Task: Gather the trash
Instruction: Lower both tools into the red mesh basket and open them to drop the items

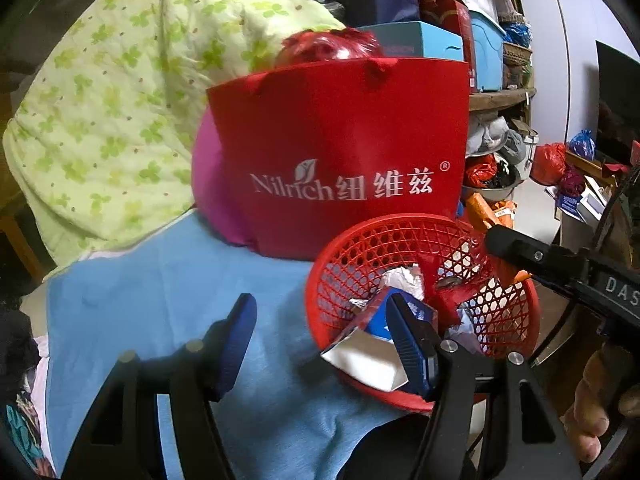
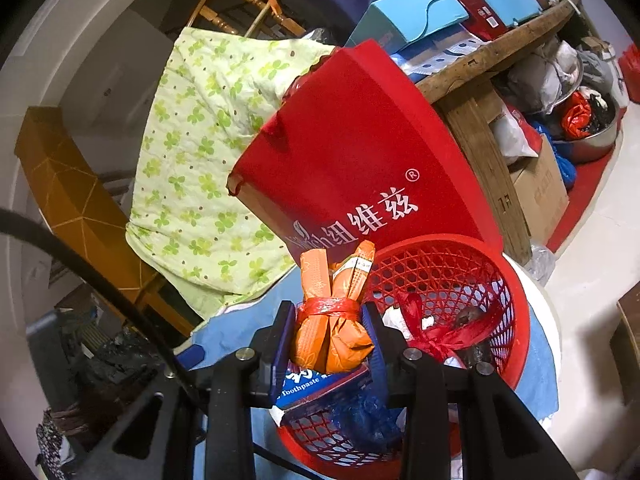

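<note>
The red paper bag (image 1: 340,152) hides most of the pink bag (image 1: 212,184) behind it. The toothpaste box (image 2: 316,384) lies half covered by the orange packet (image 2: 336,320).

Red bag (image 1: 340,148): "Nilrich 纽维兹"; blue box (image 2: 316,386): "Toothpaste"; right gripper (image 1: 494,242): "DAS"

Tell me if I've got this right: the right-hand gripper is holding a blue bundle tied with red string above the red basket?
Not quite: the bundle is orange, not blue. The right wrist view shows the right gripper clamped on it, red string round its middle, above the red basket. The blue thing below is a toothpaste box lying in the basket.
</note>
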`<state>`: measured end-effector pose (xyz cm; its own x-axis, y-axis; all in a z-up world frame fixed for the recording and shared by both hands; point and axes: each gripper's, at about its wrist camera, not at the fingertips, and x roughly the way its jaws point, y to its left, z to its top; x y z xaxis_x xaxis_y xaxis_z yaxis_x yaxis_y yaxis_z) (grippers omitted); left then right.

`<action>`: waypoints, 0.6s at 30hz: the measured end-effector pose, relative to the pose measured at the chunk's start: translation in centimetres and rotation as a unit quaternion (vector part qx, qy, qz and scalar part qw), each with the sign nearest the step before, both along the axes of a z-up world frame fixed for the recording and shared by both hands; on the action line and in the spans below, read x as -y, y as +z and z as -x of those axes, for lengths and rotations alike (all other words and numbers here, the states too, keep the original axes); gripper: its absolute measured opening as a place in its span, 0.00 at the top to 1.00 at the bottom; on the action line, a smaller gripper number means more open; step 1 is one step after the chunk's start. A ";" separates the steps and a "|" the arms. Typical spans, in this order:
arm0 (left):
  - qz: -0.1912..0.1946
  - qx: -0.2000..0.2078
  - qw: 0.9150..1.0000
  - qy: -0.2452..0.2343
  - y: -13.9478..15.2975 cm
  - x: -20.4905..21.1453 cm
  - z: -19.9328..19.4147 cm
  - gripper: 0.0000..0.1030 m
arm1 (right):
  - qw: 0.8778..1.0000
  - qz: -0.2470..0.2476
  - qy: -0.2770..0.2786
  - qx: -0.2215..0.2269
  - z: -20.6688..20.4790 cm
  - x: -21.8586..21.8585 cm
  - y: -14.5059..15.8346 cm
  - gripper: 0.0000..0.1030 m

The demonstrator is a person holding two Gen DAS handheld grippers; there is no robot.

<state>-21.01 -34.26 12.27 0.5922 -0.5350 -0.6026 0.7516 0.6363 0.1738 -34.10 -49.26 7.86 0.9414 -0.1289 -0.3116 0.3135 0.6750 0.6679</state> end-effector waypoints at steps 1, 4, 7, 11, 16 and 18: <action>0.002 0.002 1.000 0.002 0.1 -0.4 0.0 0.34 | 1.000 0.000 0.001 -0.001 -0.1 -0.1 0.0 0.64; 0.005 0.005 1.000 0.009 0.3 -1.3 -0.1 0.33 | 1.000 0.002 0.002 -0.006 -0.5 -0.3 0.1 0.63; 0.009 0.007 1.000 0.015 0.6 -2.2 -0.1 0.32 | 1.000 0.006 0.002 -0.010 -0.9 -0.5 0.3 0.54; 0.016 0.015 0.999 0.026 1.0 -3.8 0.0 0.30 | 1.000 0.019 0.006 -0.007 -1.1 -1.3 0.7 0.44; 0.027 0.031 0.998 0.041 1.8 -6.0 0.1 0.20 | 0.998 0.059 0.018 -0.012 -1.7 -3.5 2.1 0.44; 0.030 0.035 0.998 0.047 2.1 -6.9 0.2 0.19 | 0.997 0.070 0.025 -0.011 -1.9 -4.4 2.5 0.44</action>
<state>-21.17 -27.32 14.36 0.6809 -0.5095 -0.5261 0.6756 0.7143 0.1826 -32.19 -44.88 10.40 0.9409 -0.1257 -0.3145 0.2908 0.7760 0.5597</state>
